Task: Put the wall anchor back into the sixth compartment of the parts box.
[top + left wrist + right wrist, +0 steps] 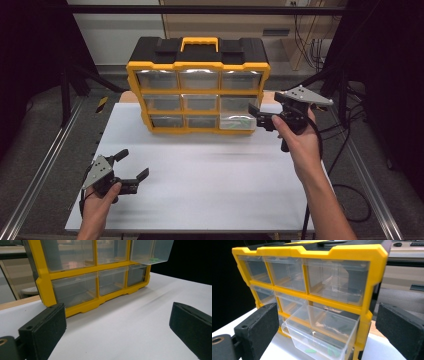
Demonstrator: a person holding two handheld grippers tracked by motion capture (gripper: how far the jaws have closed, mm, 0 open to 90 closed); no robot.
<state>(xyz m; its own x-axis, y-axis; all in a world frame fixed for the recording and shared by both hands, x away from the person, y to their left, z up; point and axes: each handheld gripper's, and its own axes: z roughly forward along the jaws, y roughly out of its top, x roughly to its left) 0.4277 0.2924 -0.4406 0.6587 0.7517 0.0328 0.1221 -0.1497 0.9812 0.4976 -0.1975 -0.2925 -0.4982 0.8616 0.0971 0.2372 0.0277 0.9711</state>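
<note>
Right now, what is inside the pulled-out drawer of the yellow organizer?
The clear drawer holds small green pieces on its bottom; what they are is unclear. Its rear part is hidden inside the organizer.

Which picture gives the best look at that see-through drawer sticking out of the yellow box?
The right gripper view: the pulled-out drawer sits close, showing green bits inside. The high view shows it small; the left gripper view catches its underside.

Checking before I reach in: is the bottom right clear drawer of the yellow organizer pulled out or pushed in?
Pulled out: the clear plastic bottom right drawer juts forward of the yellow frame.
</note>
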